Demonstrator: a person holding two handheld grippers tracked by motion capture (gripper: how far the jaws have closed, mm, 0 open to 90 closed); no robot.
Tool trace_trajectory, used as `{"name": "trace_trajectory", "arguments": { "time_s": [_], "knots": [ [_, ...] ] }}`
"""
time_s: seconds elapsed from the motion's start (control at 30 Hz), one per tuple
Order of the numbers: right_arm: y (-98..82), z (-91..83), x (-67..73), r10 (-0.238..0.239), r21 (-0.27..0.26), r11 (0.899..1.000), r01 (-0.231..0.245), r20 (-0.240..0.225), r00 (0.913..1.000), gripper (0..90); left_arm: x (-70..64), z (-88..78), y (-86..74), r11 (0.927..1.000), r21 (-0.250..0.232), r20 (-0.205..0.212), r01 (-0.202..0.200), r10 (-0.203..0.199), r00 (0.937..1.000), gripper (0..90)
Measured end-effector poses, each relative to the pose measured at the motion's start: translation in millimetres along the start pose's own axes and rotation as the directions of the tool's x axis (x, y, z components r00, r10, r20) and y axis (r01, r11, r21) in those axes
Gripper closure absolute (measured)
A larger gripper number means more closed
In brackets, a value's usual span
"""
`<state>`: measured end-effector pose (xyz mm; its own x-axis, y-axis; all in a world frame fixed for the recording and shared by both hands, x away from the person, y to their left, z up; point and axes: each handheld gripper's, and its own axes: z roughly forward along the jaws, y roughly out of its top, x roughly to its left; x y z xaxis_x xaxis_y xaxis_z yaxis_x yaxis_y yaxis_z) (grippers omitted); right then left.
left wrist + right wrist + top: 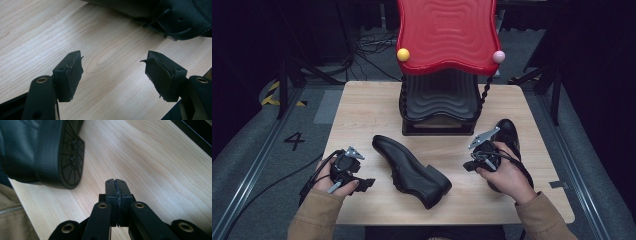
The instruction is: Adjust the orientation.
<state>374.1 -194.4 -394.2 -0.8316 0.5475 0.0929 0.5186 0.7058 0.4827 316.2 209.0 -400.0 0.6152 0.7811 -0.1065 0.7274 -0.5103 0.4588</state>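
A black leather shoe [410, 170] lies on its side in the middle of the wooden table [362, 110], toe to the back left, heel to the front right. A second black shoe [508, 131] stands at the right, partly hidden by the person's right hand. My left gripper [363, 184] rests low at the front left, open and holding nothing; its view has my left gripper [113, 72] over bare wood, with the laced shoe [180, 17] beyond. My right gripper [469, 165] is shut and holds nothing; the right gripper [116, 182] points toward the shoe's heel [71, 157].
A shoe rack [439, 107] with black wavy shelves and a red wavy top [447, 35] stands at the back centre of the table. A tan sleeve [12, 215] sits at the near edge. Cables trail off the table's left side.
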Motion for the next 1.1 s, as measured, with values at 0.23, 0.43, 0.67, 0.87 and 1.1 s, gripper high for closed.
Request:
{"name": "trace_trajectory", "arguments": {
  "time_s": [0.23,0.43,0.67,0.87,1.1],
  "knots": [
    [2.5,-4.5,6.7,-0.018,-0.036,0.999,0.017,-0.012,0.9998,90.0,-1.7,0.6,0.6,1.0000,-0.003,0.003,-0.009,0.009,1.0000,30.7],
    [7.3,-8.6,17.9,-0.057,-0.093,0.994,0.051,-0.058,0.9967,90.0,-3.6,0.9,-0.1,0.9999,-0.002,0.008,-0.014,0.014,0.9999,30.6],
    [13.9,-9.2,34.7,-0.110,-0.108,0.989,0.099,-0.100,0.9889,90.0,-7.8,0.6,-0.3,0.9994,0.004,0.017,-0.034,0.034,0.9993,30.3],
    [16.7,-6.6,42.0,-0.138,-0.134,0.984,0.120,-0.136,0.9810,90.0,-11.3,1.0,0.0,0.9975,-0.001,0.016,-0.071,0.071,0.9973,29.2],
    [19.0,2.1,51.7,-0.169,-0.147,0.979,0.143,-0.181,0.9689,90.0,-13.1,2.6,0.3,0.9973,0.002,0.025,-0.073,0.073,0.9970,29.1]
  ]
}}
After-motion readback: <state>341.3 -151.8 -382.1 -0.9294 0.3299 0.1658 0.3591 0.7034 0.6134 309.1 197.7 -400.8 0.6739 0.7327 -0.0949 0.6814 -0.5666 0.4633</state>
